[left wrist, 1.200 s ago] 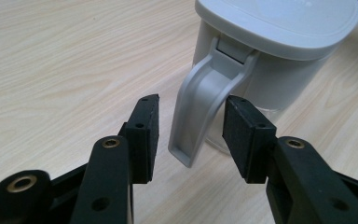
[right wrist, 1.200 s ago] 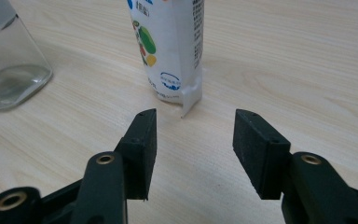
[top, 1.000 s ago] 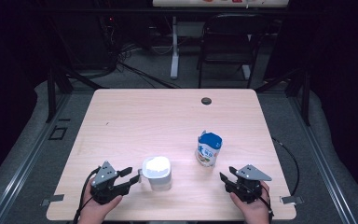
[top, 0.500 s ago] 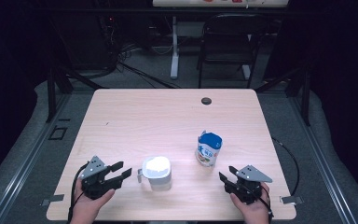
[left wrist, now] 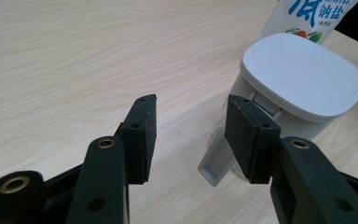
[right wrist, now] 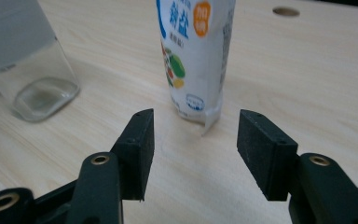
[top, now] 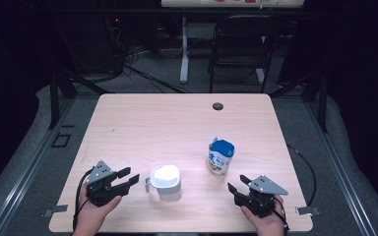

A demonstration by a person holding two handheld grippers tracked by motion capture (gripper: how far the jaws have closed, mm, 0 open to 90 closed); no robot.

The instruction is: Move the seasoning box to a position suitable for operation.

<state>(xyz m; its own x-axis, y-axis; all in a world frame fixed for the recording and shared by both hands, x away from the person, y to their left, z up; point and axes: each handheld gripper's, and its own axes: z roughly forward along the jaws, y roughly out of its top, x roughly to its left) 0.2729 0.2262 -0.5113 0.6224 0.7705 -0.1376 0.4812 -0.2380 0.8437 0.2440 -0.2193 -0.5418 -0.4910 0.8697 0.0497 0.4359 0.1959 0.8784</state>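
A clear container point(top: 166, 181) with a white lid point(left wrist: 303, 74) and a side handle point(left wrist: 216, 161) stands near the table's front edge. A blue and white salt bag point(top: 220, 156) stands upright to its right and a little farther back. My left gripper point(top: 132, 174) is open just left of the container. Its jaws point(left wrist: 191, 105) point at the handle without touching it. My right gripper point(top: 236, 182) sits in front of the bag point(right wrist: 196, 56) and is open. Its jaws point(right wrist: 196, 116) have just been opening, with nothing between them.
The light wooden table point(top: 152, 123) has a small round hole point(top: 218, 105) near its far edge. A black chair point(top: 241, 44) and cables lie beyond the table on the dark floor.
My left gripper has drawn back to the left, away from the container's handle. The right hand has stayed in place.
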